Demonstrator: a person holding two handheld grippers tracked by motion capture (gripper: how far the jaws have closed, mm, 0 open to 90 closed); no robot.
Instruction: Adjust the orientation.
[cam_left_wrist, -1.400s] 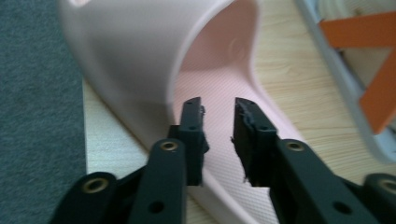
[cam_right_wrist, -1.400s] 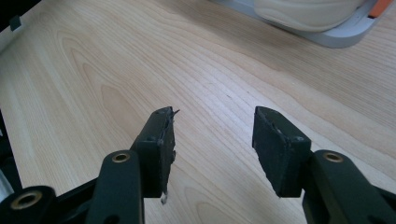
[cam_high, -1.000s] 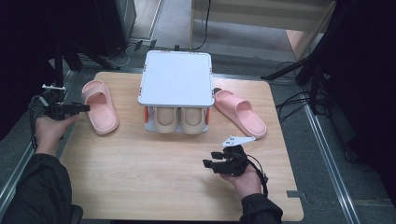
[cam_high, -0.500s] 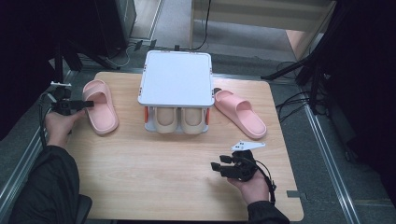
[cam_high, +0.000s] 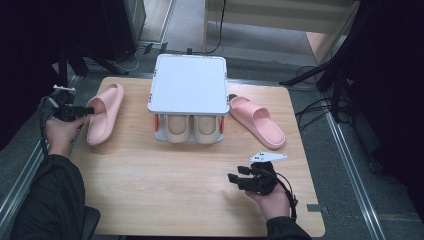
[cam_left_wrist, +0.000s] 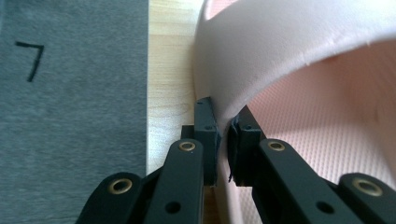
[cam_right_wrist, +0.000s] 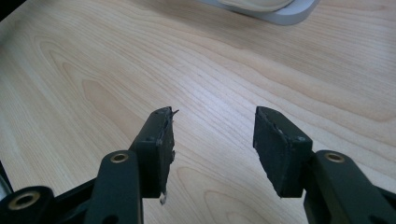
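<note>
— What is the left claw (cam_left_wrist: 223, 140) doing by the tabletop's (cam_high: 165, 190) left edge?
— It is pinching the side wall of the soft pink foam slipper (cam_high: 104, 119) lying left of the white-lidded shoe rack (cam_high: 188, 85).
— And the right claw (cam_right_wrist: 212, 140)?
— It is hovering released, jaws wide apart, over bare pale wood near the front right. The other pink slipper (cam_high: 257, 121) is lying right of the rack.
</note>
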